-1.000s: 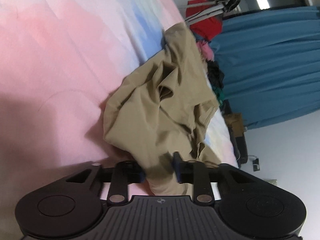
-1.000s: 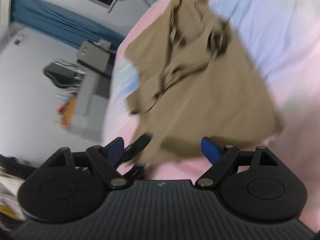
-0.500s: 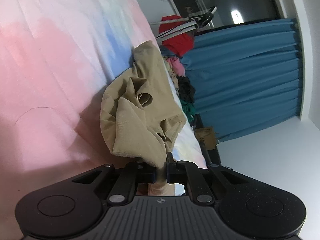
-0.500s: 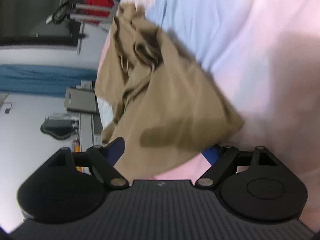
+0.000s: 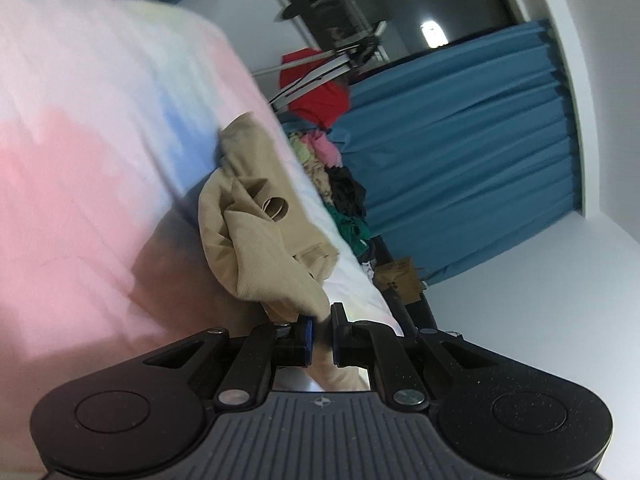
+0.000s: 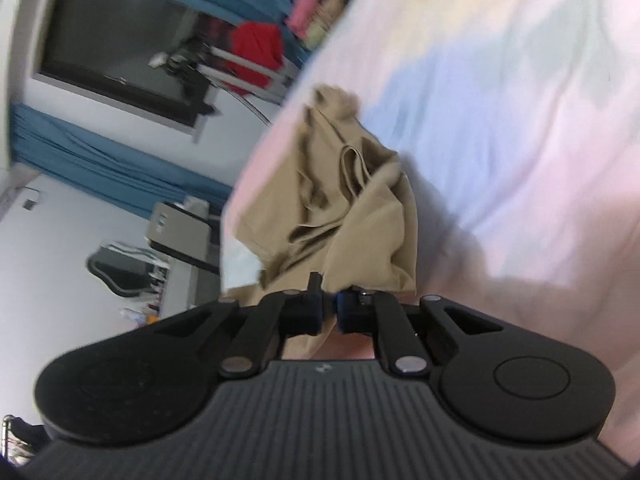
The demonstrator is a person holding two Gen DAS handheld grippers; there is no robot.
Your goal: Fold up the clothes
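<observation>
My left tool [image 5: 323,330] is pinched tight on a fold of the tan garment [image 5: 256,232], which rises bunched toward 12 o'clock over the pastel bedsheet [image 5: 80,152]. My right tool [image 6: 329,307] is likewise clamped narrow on the same tan garment [image 6: 352,216], cloth spilling up from between its fingers, the rest heaped on the bedsheet [image 6: 520,100]. At 1 o'clock in the left view, a pile of clothes [image 5: 340,184] lies before a blue curtain [image 5: 460,152]

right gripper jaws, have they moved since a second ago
Yes. The right gripper had its jaws spread wide beside the tan garment; now they are shut on its edge, bunching it over the pastel bedsheet.
</observation>
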